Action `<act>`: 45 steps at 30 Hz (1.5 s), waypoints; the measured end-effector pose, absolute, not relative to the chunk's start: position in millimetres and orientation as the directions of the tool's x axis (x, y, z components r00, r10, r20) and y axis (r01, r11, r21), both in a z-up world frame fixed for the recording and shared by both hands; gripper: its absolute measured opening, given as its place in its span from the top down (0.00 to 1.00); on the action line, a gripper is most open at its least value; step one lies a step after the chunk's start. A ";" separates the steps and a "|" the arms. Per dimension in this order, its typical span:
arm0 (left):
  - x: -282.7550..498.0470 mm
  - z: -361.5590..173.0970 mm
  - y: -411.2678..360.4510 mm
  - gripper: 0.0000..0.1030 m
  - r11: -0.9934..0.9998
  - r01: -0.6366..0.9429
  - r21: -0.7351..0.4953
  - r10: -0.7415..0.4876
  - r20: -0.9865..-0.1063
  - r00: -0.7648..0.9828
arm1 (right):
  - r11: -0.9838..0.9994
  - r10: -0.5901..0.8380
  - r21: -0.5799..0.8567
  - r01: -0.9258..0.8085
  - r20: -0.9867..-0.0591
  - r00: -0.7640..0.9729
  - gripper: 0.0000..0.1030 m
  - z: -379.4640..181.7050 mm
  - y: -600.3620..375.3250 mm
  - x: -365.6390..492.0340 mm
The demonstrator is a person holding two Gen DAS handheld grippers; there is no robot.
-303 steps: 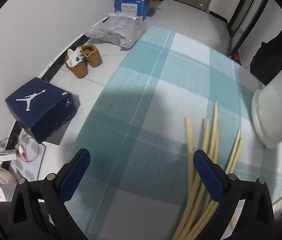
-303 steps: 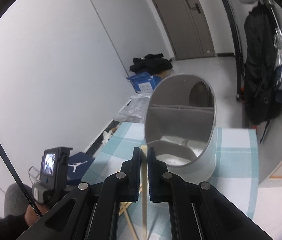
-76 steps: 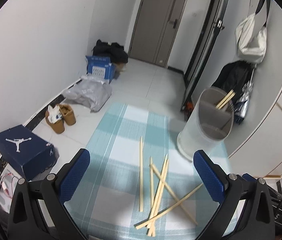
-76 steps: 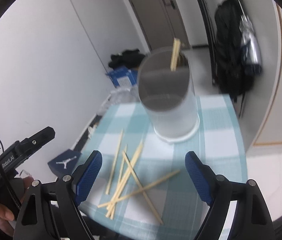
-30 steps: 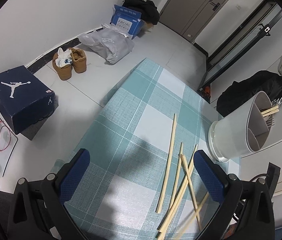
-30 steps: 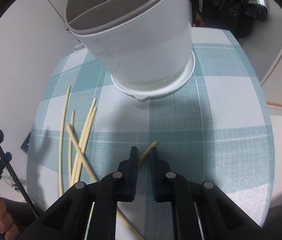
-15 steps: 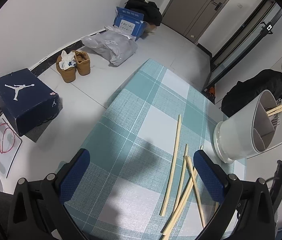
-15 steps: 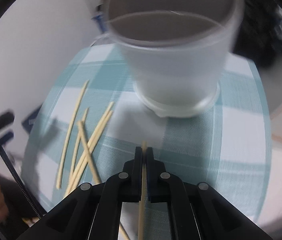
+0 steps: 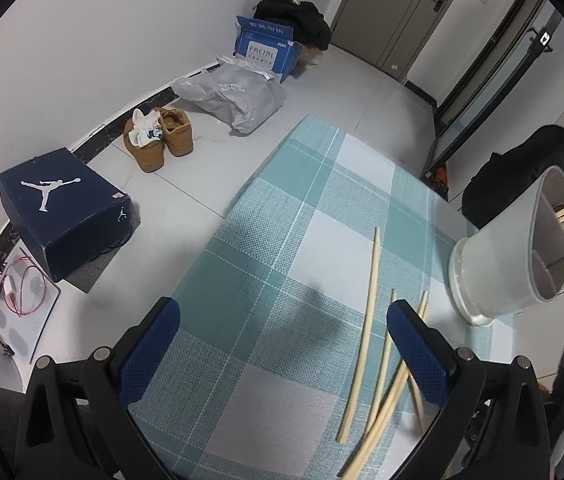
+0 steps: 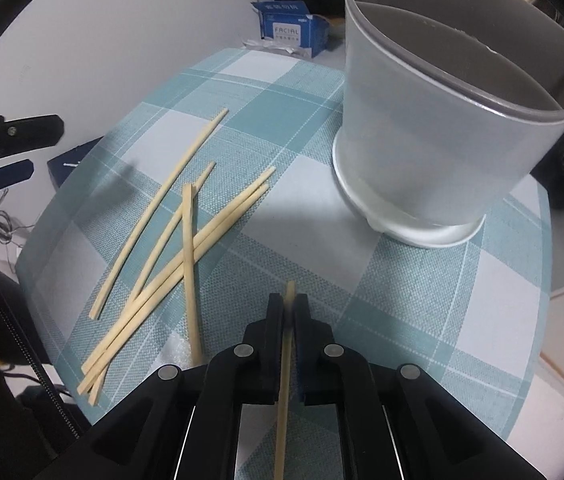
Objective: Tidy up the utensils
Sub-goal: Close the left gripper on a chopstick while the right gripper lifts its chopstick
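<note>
The right gripper (image 10: 289,307) pinches one chopstick (image 10: 284,364) between its pressed-together fingers, tip poking just past them above the checked cloth (image 10: 421,300). Loose chopsticks (image 10: 186,232) lie crossed to the left; the divided white holder (image 10: 441,120) stands far right. The left gripper (image 9: 282,344) hovers, fingers spread and empty, beside those sticks.
</note>
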State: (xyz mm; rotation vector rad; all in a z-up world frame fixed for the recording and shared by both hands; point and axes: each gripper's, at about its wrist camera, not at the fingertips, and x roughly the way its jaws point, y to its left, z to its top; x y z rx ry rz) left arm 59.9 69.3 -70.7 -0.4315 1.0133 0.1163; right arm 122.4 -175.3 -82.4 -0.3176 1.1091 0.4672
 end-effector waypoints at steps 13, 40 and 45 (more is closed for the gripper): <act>93.5 -70.5 43.2 0.01 0.984 -0.142 -0.108 -0.027 -0.876 0.481 | 0.858 0.409 0.204 -0.472 -0.828 0.384 0.97 -59.6 -204.2 133.1; 165.3 -98.6 -13.4 0.85 0.999 -0.018 -0.040 -0.033 -0.956 0.291 | 0.773 0.632 0.490 -0.401 -0.553 0.543 0.97 7.1 -277.1 131.1; 168.4 -97.9 -25.9 0.98 0.999 -0.029 -0.044 -0.035 -0.961 0.274 | 0.776 0.629 0.487 -0.401 -0.548 0.551 0.97 10.8 -279.0 128.4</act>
